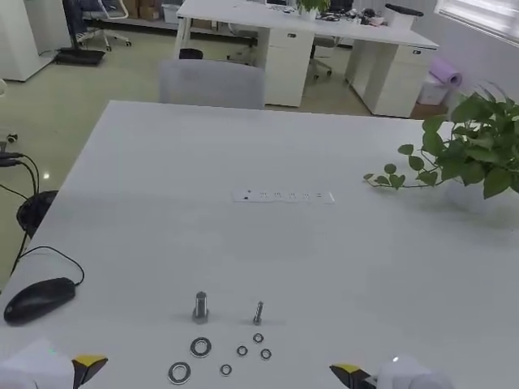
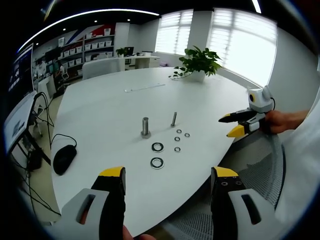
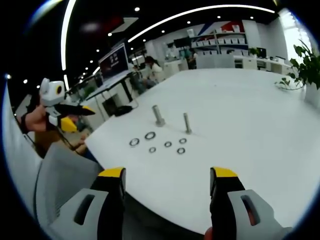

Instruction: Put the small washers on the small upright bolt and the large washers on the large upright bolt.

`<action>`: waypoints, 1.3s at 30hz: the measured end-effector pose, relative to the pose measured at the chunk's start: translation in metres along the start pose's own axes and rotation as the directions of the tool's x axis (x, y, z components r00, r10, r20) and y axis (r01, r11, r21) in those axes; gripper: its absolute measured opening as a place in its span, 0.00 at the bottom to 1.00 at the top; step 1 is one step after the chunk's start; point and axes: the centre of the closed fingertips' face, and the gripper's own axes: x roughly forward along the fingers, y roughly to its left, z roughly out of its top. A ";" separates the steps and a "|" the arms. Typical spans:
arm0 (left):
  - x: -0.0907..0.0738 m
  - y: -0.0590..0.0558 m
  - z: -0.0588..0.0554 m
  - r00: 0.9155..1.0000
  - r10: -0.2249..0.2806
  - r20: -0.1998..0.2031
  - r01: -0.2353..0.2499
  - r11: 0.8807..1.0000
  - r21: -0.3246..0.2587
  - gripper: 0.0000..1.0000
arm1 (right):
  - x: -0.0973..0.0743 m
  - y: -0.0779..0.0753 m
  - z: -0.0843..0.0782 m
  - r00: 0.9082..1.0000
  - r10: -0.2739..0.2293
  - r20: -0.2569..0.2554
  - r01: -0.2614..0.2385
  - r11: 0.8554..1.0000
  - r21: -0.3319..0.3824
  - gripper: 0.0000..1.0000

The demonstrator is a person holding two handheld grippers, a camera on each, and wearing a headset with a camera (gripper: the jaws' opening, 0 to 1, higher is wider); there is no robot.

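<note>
Bright, even window daylight; fisheye edges.

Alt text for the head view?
Two bolts stand upright on a white table: large bolt left, small bolt right, with two large washers and four small washers loose in front. The left claw and right claw poke in at the bottom edge; mouse at left, plant at right.

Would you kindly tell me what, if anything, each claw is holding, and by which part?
Nothing is held: the left claw and right claw both stand open and empty.
</note>
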 end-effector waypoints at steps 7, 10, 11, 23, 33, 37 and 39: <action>-0.001 0.001 -0.001 1.000 0.001 -0.004 -0.001 1.000 0.001 0.69 | 0.000 0.000 0.000 1.000 -0.001 -0.001 0.001 1.000 -0.001 0.70; -0.001 0.001 -0.001 1.000 0.002 -0.004 -0.002 1.000 0.002 0.69 | 0.000 0.000 -0.001 1.000 -0.003 -0.003 0.003 1.000 -0.001 0.69; -0.001 0.001 -0.001 1.000 0.002 -0.004 -0.002 1.000 0.002 0.69 | -0.001 -0.001 -0.001 1.000 -0.003 -0.003 0.003 1.000 -0.002 0.69; -0.001 -0.001 -0.001 1.000 -0.002 0.000 0.002 1.000 0.005 0.69 | 0.001 0.003 -0.001 1.000 0.004 -0.016 -0.004 1.000 -0.012 0.66; -0.006 0.008 -0.002 1.000 0.016 0.009 -0.016 1.000 -0.007 0.69 | 0.010 0.007 -0.002 0.998 0.028 -0.064 -0.031 0.998 -0.053 0.65; -0.008 0.011 -0.003 1.000 0.023 0.010 -0.022 1.000 -0.005 0.68 | 0.018 0.004 0.006 0.996 0.034 -0.086 -0.041 0.995 -0.091 0.63; -0.009 0.012 -0.002 1.000 0.028 0.012 -0.027 1.000 -0.010 0.68 | 0.023 0.000 0.010 0.994 0.032 -0.100 -0.043 0.993 -0.113 0.62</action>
